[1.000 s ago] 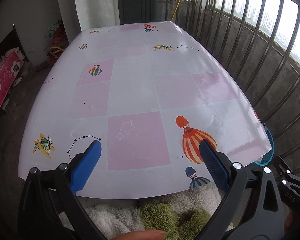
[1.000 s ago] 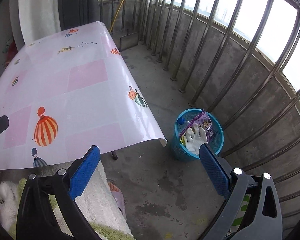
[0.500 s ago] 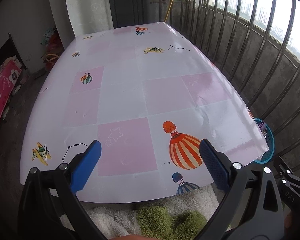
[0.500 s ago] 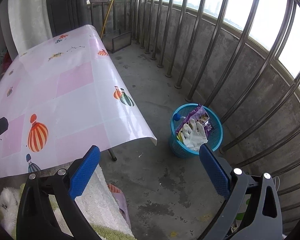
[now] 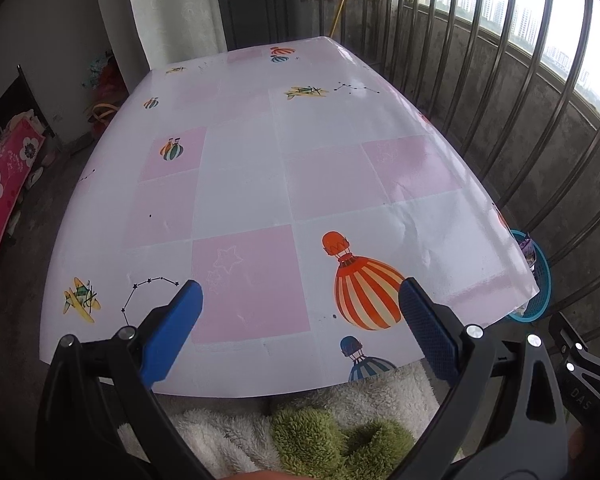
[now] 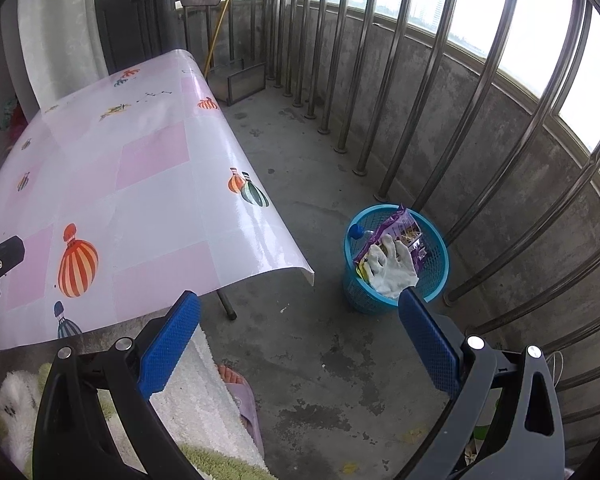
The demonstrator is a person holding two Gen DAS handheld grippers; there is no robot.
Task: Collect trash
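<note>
Blue plastic mesh marks the wastebasket (image 6: 396, 264), standing on the concrete floor (image 6: 320, 360) at about two o'clock from my right gripper (image 6: 300, 332), just beyond its right pad. It holds what I take to be the collected trash: a purple snack wrapper (image 6: 400, 232), a white glove (image 6: 392, 268) draped over the near rim, a blue bottle cap (image 6: 356, 231) at the far left and something yellow I cannot identify. The load reaches the rim, and the glove hangs partly outside, so I judge it could slip out if knocked.

My right gripper stands wide open with nothing between its pads. My left gripper (image 5: 300, 320) is also spread wide and empty, hovering over the near edge of the table (image 5: 260, 168). From the left wrist, the basket (image 5: 534, 280) peeks out past the table's corner at three o'clock, placed there, I suppose, so trash can be carried straight off the edge into it.

The glossy tablecloth, pink and white squares printed with hot-air balloons, shows no litter from either view, only tiny dark specks. I judge the collecting is essentially finished, unless something lies out of sight.

At six o'clock sits a fluffy white and green garment (image 5: 320, 432), and a foot in a lilac slipper (image 6: 240, 392) rests on the floor. Steel railing bars (image 6: 480, 92) close the balcony from twelve to three.
</note>
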